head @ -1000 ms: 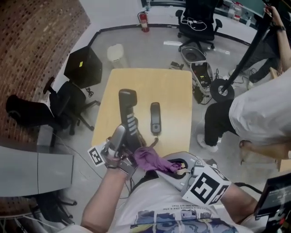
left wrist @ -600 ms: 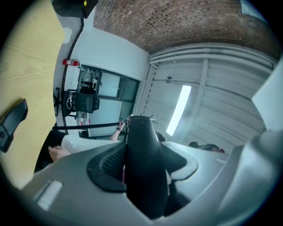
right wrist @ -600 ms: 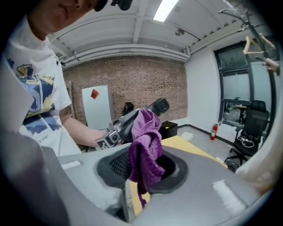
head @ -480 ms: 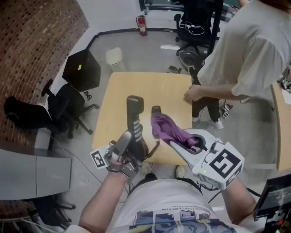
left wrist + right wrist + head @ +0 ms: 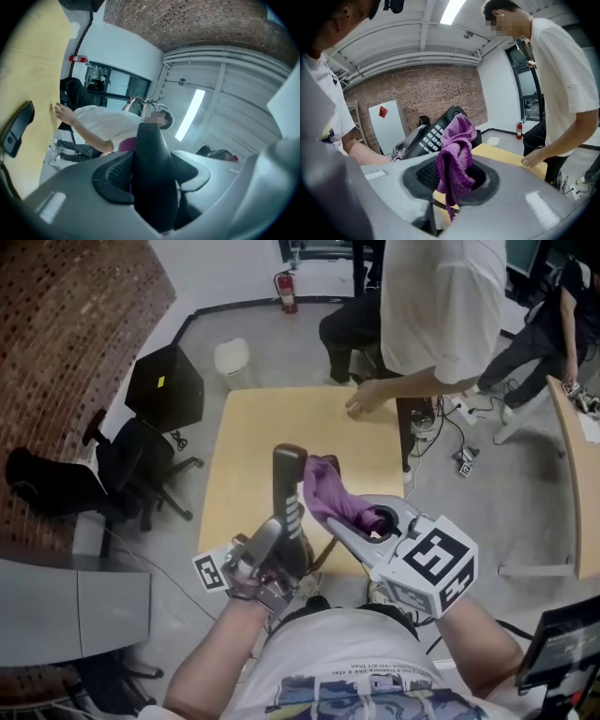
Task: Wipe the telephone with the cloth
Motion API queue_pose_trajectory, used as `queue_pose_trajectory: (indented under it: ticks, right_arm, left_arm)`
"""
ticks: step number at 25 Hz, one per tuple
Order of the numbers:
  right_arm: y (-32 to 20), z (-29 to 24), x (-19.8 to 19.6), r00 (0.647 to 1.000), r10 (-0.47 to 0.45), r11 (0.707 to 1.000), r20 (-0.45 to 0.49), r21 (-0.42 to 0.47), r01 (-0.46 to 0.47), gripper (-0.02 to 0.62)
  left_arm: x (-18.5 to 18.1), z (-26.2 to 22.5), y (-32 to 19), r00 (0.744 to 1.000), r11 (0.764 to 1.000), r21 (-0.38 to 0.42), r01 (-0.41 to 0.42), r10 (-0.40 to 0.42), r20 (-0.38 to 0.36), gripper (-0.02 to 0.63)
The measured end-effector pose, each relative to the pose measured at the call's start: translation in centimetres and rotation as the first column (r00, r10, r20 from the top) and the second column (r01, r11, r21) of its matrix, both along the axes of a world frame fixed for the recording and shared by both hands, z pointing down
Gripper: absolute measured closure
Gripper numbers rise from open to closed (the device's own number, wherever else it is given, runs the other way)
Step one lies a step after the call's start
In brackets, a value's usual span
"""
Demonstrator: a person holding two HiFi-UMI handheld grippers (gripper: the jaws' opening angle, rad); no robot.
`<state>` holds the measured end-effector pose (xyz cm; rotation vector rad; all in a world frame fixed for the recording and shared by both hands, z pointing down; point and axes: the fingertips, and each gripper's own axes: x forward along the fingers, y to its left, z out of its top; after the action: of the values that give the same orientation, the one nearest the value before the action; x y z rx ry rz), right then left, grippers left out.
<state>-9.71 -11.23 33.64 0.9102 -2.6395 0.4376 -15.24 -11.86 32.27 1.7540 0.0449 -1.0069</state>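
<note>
In the left gripper, clenched firmly, a black telephone handset, held tilted above the worktop, keypad turned toward the right gripper. In that gripper, pinched tight, a purple cloth, draped up against the handset's upper end. At the worktop's far edge, a bystander's hand, well apart.

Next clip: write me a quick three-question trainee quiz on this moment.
1. True or false: the left tongs are clamped on the handset.
2. What do the right tongs grip? A) a sponge B) the purple cloth C) a cable
3. Whose hand rests on the table at its far edge?
Key: 1 true; 2 B; 3 a bystander in a white shirt.
</note>
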Motion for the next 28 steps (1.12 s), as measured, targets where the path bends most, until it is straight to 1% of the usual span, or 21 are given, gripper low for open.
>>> queue_pose_trajectory:
  ticks: [5, 13, 17, 21, 25, 28]
  right_arm:
    - [1.5, 0.9, -1.2, 0.998, -0.057, 0.998, -0.023, -0.013, 0.057, 0.509]
    - [4.2, 2.8, -2.6, 0.996, -0.082, 0.995, -0.043, -0.056, 0.079, 0.509]
    - [5.3, 3.4, -2.7, 0.993, -0.103, 0.993, -0.053, -0.063, 0.099, 0.509]
    - [6.0, 3.6, -2.1, 0.993, -0.115, 0.991, -0.041, -0.067, 0.112, 0.509]
    - [6.7, 4.0, -1.1, 0.988, -0.152, 0.986, -0.034, -0.076, 0.149, 0.509]
    - [7.7, 4.7, -0.9, 0.982, -0.183, 0.980, -0.043, -0.087, 0.179, 0.509]
  left_arm:
    - [0.1, -0.1, -0.8, 1.000, 1.000, -0.005, -0.013, 0.013, -0.006, 0.350]
    - [-0.9, 0.7, -1.6, 1.000, 1.000, -0.007, -0.029, 0.029, -0.005, 0.350]
    - [-0.6, 0.7, -2.1, 0.999, 0.999, -0.002, -0.034, 0.034, 0.005, 0.350]
    - [-0.1, 0.7, -2.7, 0.999, 0.999, -0.001, -0.037, 0.037, 0.014, 0.350]
    - [0.8, 0.8, -3.5, 0.999, 1.000, -0.001, -0.022, 0.022, 0.029, 0.350]
    - [0.7, 1.1, -3.8, 0.999, 1.000, -0.002, -0.002, 0.002, 0.035, 0.350]
